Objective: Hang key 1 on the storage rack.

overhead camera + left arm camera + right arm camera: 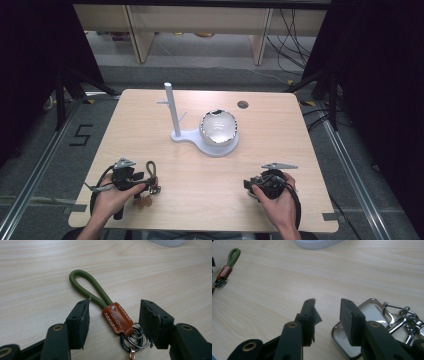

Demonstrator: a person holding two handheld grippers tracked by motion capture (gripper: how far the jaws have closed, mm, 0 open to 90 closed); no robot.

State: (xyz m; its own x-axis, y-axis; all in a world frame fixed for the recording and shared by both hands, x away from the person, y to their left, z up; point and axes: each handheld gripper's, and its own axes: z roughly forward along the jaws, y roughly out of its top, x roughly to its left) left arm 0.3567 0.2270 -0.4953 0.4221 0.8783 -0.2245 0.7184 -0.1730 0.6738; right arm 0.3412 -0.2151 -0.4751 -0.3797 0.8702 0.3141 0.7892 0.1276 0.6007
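A keychain (116, 318) with an olive cord loop, a brown leather tab and metal rings lies flat on the wooden table. My left gripper (115, 306) is open, one jaw on each side of the leather tab and neither touching it. From above, the keychain (150, 170) lies beside my left gripper (137, 182) at the near left. My right gripper (327, 302) is open over bare wood with nothing between its jaws. A silver metal clip with rings (372, 322) lies just right of it, partly under the right jaw. The right gripper (257, 184) is at the near right.
A white stand (170, 110) with a post and small pegs rises mid-table. A shiny silver bowl (218, 127) rests on its round base (217, 149). A round cable hole (243, 104) is at the back. Bare wood lies between the two grippers.
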